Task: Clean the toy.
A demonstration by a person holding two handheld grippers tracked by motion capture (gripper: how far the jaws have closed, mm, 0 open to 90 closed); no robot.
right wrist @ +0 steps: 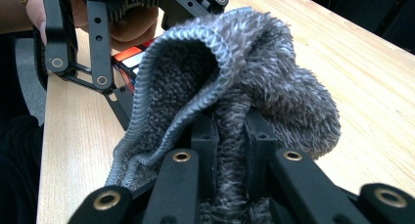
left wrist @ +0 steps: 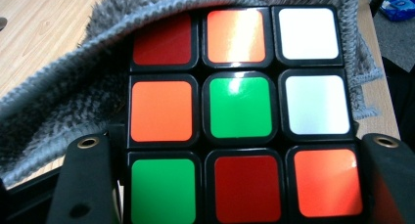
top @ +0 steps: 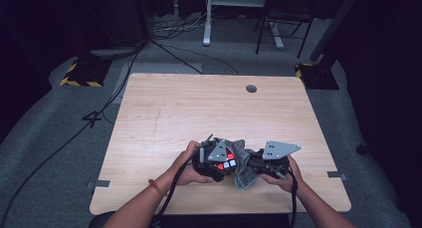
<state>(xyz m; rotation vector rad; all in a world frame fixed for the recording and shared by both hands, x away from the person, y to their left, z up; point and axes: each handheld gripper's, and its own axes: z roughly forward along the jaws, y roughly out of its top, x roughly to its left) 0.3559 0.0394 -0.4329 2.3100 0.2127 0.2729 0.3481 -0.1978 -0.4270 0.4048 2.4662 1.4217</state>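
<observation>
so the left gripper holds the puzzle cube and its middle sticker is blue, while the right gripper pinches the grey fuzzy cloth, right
Not quite: the centre sticker on the puzzle cube is green, not blue, as the left gripper view shows. The rest holds: the left gripper is clamped on the cube and the right gripper pinches the grey fuzzy cloth.

Both forearms enter low, close together. Left gripper (top: 219, 163) jaws clamped; right gripper (top: 256, 164) jaws pinched tight, just beside it.
</observation>
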